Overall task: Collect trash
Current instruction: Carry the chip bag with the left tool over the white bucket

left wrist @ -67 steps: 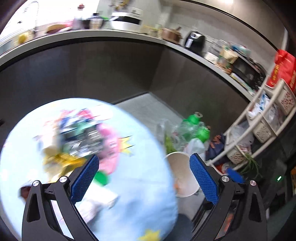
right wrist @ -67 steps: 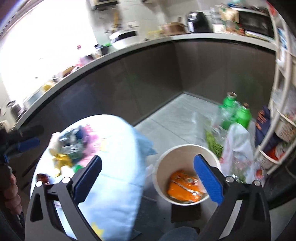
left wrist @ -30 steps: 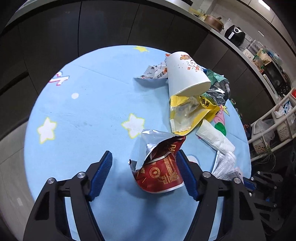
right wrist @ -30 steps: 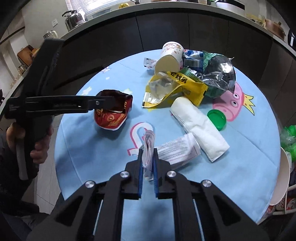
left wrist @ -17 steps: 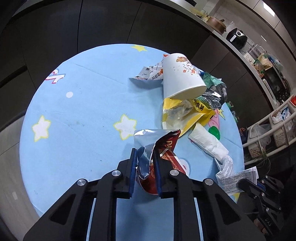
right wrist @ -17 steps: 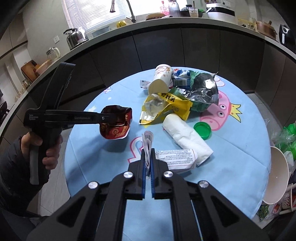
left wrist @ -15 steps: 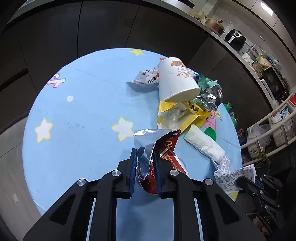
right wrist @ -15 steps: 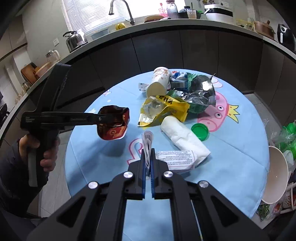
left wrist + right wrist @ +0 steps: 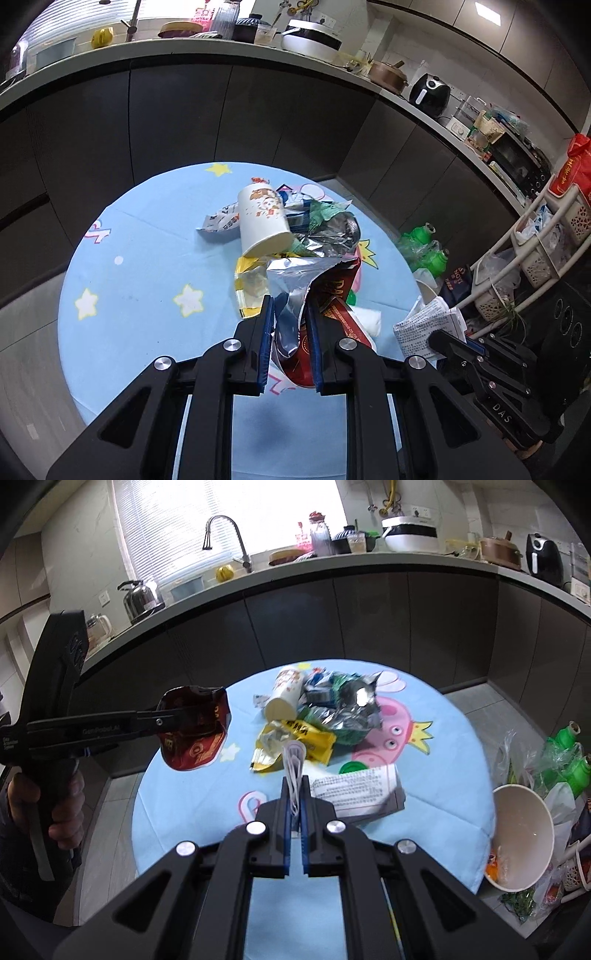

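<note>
Wrapper [image 9: 332, 295] sits pinched between left tongs [image 9: 290, 306].

Red foil snack bag [image 9: 334, 295], crumpled, silver lining exposed, held clear above table. Printed paper slip [image 9: 354, 784], folded, pinched at one end, lifted off table. Paper cup [image 9: 263, 224] laid on its side atop pile: yellow wrapper [image 9: 295, 738], silver-green foil bag [image 9: 349, 710]. Green lid [image 9: 351, 767] flat beside pile. White trash bowl [image 9: 522, 836] seen beside table.

Left wrist view: angled down over the round table [image 9: 140, 229] from near.
Right wrist view: likewise angled down.
Shared: the paper cup [image 9: 262, 221] [image 9: 286, 698].
</note>
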`<state>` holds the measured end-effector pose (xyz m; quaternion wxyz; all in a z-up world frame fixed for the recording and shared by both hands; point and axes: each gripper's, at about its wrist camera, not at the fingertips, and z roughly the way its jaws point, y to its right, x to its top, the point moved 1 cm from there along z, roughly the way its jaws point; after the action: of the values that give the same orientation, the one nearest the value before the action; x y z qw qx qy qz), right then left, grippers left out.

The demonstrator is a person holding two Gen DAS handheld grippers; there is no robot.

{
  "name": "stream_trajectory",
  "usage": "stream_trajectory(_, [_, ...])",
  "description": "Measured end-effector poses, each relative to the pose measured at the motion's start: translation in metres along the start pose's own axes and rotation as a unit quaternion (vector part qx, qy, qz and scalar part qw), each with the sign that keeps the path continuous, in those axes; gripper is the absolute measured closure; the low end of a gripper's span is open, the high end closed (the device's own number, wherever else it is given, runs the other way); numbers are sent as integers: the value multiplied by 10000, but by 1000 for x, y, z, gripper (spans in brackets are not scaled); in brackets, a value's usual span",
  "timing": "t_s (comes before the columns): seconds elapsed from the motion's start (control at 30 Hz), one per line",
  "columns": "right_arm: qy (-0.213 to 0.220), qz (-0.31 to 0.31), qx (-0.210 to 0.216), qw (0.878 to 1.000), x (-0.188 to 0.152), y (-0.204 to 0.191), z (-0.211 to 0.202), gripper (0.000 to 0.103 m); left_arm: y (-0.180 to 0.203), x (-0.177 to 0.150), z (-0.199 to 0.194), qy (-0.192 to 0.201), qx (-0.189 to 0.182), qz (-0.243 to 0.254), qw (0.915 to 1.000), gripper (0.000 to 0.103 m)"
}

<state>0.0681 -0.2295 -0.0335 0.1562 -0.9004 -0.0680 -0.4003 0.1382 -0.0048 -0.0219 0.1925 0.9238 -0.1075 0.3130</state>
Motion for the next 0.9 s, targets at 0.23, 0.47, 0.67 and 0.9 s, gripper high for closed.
stream_trajectory(0.23, [419, 99, -156, 9990, 11, 20, -30, 98, 30, 10, -7, 155, -149, 196, 9996, 87])
stream_trajectory(0.47, [658, 265, -428, 9966, 15, 50, -51, 98, 69, 20, 3, 128, -399, 489, 9979, 87])
stream_trajectory(0.67, [766, 417, -669, 9939, 12, 80, -64, 98, 106, 26, 24, 22, -651, 719, 9953, 87])
stream_trajectory(0.9, [836, 636, -1001, 9894, 1, 121, -78, 98, 155, 31, 51, -136, -893, 1044, 9904, 87])
